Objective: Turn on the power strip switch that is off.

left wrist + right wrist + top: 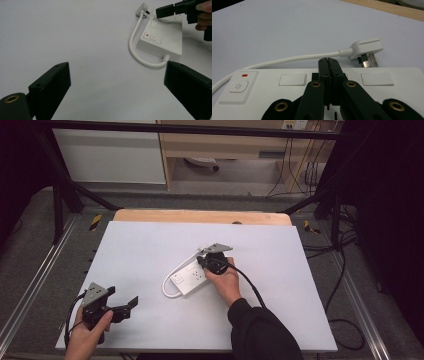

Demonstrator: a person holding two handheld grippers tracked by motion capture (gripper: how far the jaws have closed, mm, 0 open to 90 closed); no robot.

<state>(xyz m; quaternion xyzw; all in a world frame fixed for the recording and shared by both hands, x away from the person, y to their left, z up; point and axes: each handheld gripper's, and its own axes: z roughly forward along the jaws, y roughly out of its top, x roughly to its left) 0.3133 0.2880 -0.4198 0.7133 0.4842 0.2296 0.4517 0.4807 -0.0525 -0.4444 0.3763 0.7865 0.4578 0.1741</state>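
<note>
In the high view, a smooth white power strip [190, 277] lies in the middle of the flat white counter [150, 250], with the right claw [201, 261] over it and the left claw [133, 302] at the lower left. In the left gripper view, the left claw [117, 82] is wide open with nothing in it, and the strip sits at the upper right with its bendy cord [140, 53]. In the right gripper view, the right claw [328, 60] is clenched shut over the strip, by a power-sign button [238, 86], a red mark [244, 75] and the boxy plug [367, 48].

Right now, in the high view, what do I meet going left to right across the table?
Left gripper with open jaws → looped white cable → white power strip → right gripper, jaws shut, over the strip's far end.
</note>
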